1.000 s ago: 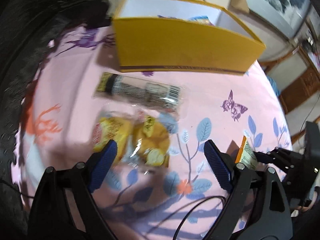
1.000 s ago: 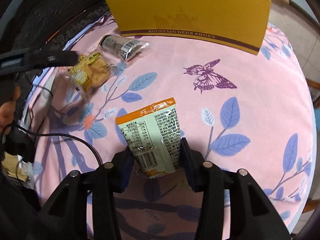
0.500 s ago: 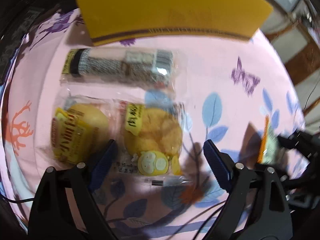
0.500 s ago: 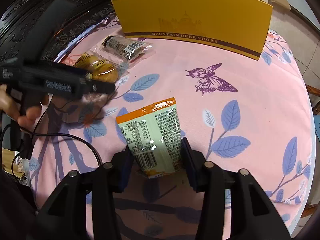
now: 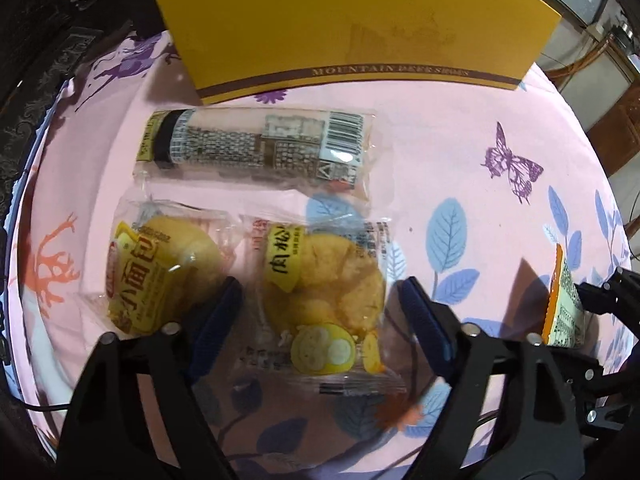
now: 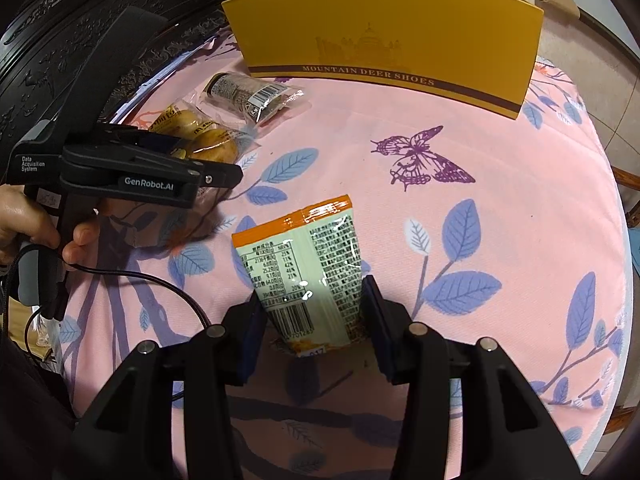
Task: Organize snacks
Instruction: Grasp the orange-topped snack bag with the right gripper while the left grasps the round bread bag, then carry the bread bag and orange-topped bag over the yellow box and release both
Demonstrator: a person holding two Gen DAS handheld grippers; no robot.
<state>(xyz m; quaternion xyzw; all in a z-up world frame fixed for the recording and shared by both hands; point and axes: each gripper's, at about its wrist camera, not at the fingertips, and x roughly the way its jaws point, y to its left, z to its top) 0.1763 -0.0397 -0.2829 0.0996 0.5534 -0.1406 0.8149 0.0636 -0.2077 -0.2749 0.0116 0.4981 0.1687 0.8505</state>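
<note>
Two yellow bread packets lie side by side on the pink tablecloth (image 5: 460, 140): a left one (image 5: 160, 268) and a right one (image 5: 320, 288). My left gripper (image 5: 320, 292) points down over the right packet, its jaws closing with the packet between them; the pads do not visibly press on it. Behind them lies a long clear-wrapped roll snack (image 5: 256, 148). My right gripper (image 6: 312, 292) is shut on a green-and-orange snack packet (image 6: 304, 272), held just above the cloth. The yellow shoe box (image 6: 384, 28) stands at the back.
Dark carved furniture (image 6: 80, 20) borders the table on the left. A black cable (image 6: 140, 276) trails over the cloth near the hand (image 6: 24, 224) that holds the left gripper. A wooden chair (image 5: 616, 120) and tiled floor lie beyond the right edge.
My left gripper has come down close over the bread packets, and its jaws have narrowed around the right one. The right gripper and its packet have not moved.
</note>
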